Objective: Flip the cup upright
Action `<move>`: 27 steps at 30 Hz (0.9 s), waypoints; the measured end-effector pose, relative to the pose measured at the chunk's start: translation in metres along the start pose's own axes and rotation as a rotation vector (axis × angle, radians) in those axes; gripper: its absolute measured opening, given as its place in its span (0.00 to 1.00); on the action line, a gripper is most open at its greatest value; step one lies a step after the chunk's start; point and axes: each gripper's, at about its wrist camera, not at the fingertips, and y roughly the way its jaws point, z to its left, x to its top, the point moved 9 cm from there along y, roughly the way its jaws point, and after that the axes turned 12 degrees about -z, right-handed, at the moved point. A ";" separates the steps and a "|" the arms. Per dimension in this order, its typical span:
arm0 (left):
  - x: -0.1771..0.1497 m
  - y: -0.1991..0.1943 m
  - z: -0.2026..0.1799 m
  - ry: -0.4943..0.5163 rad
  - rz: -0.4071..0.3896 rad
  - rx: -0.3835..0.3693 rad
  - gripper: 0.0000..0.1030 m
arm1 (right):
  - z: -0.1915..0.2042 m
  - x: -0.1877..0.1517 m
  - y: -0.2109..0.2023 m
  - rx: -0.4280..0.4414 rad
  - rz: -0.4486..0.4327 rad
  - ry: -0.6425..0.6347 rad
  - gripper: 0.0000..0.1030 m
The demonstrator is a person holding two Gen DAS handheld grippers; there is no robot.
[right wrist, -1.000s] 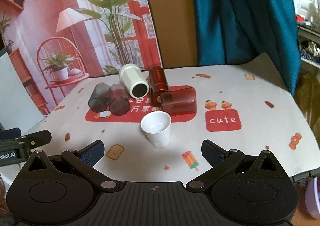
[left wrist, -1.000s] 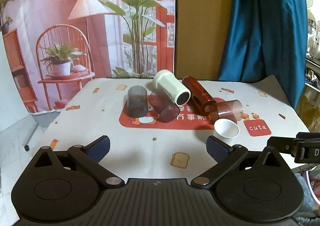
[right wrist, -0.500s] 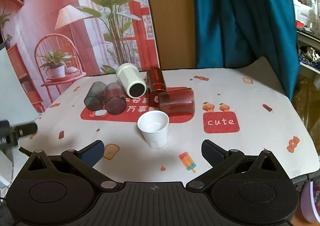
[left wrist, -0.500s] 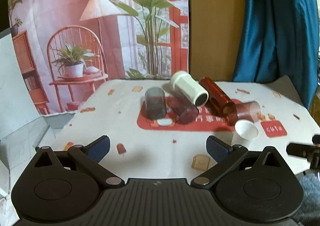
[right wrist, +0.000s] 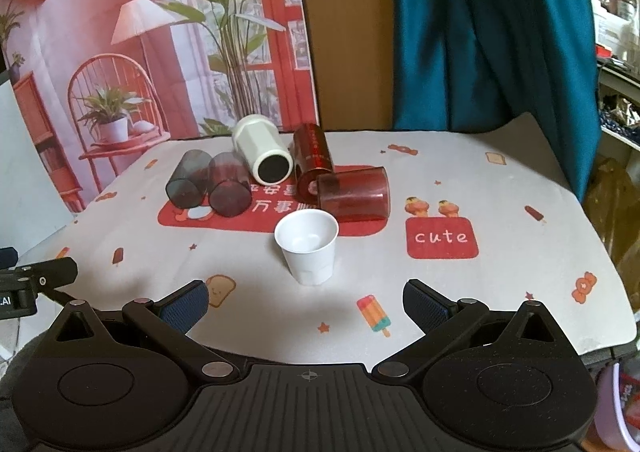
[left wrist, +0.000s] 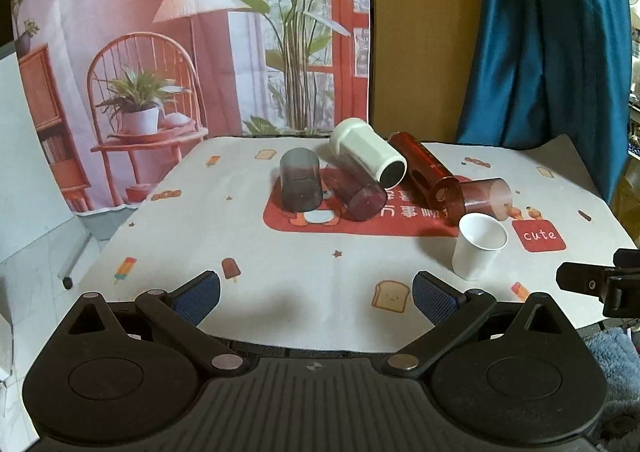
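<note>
The white paper cup [right wrist: 307, 252] stood upright on the printed tablecloth [right wrist: 500, 272], mouth up, just in front of the red panel and near the cluster of toppled cups. The left gripper [left wrist: 316, 294] hung at the near table edge with its jaws spread wide and nothing between them. The right gripper [right wrist: 306, 300] was likewise wide open and empty, the white cup just ahead of its gap.

Behind, five cups lay on their sides: a grey tumbler [left wrist: 300, 186], a dark maroon tumbler [left wrist: 354, 194], a white faceted cup [left wrist: 368, 158] resting on it, a tall red cup [left wrist: 426, 176] and a short red tumbler [right wrist: 354, 194]. The short tumbler partly hid the tall cup's mouth. The print on the tall cup's wall could not be read.
</note>
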 end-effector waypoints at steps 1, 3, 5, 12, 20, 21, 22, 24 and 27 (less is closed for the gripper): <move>0.000 -0.001 0.000 -0.001 -0.003 0.002 1.00 | 0.000 0.000 0.000 -0.001 0.000 -0.002 1.00; 0.001 -0.002 0.000 -0.001 -0.007 0.002 1.00 | 0.000 0.000 0.000 0.000 -0.001 0.001 1.00; 0.001 -0.002 0.000 -0.001 -0.007 0.001 1.00 | 0.000 0.000 0.001 -0.003 0.000 0.004 1.00; -0.002 -0.002 -0.003 0.009 -0.003 -0.010 1.00 | -0.002 0.000 0.001 -0.005 0.001 0.008 1.00; -0.004 -0.003 0.001 -0.016 0.007 -0.001 1.00 | -0.007 0.000 0.001 -0.010 -0.004 0.018 1.00; -0.004 -0.004 0.001 -0.018 0.008 0.000 1.00 | -0.007 0.000 0.000 -0.009 -0.005 0.017 1.00; -0.004 -0.004 0.001 -0.020 0.008 0.001 1.00 | -0.007 0.000 0.001 -0.009 -0.005 0.016 1.00; -0.004 -0.004 0.001 -0.021 0.009 0.003 1.00 | -0.006 -0.001 0.000 -0.010 -0.004 0.018 1.00; -0.004 -0.004 0.000 -0.020 0.009 0.003 1.00 | -0.007 -0.001 0.001 -0.010 -0.005 0.018 1.00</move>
